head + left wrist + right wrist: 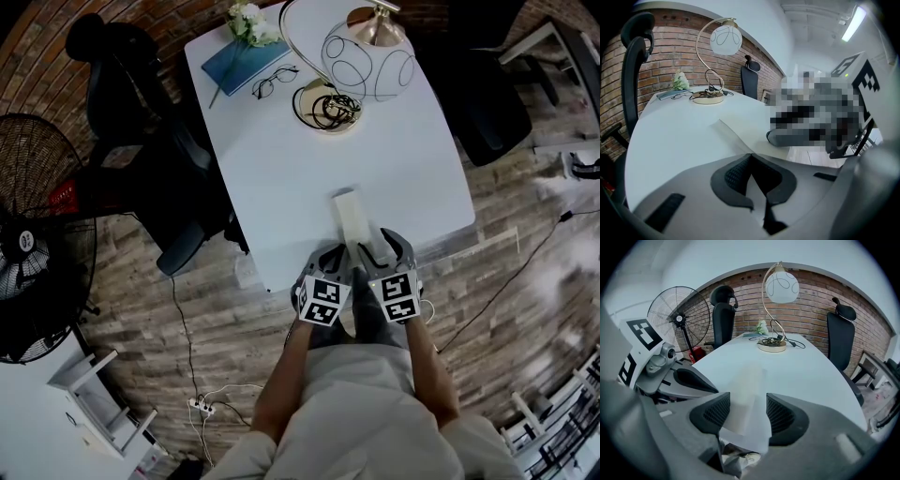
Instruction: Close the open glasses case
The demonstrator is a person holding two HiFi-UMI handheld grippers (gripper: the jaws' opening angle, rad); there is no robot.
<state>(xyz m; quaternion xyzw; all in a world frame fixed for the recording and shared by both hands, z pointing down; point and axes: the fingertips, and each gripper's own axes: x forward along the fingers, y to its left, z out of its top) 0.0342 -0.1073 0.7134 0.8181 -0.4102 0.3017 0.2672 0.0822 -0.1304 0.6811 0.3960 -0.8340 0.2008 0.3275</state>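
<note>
No word, number or brand could be read anywhere. The nearest thing to a sign was the black-and-white square pattern on the marker cube (323, 300) of the left gripper (343, 255) and on the marker cube (398, 295) of the right gripper (373, 246) — blocks only, no letters or digits. A red label (62, 197) sat on the standing fan (37, 234) — its print was too small to make out.
</note>
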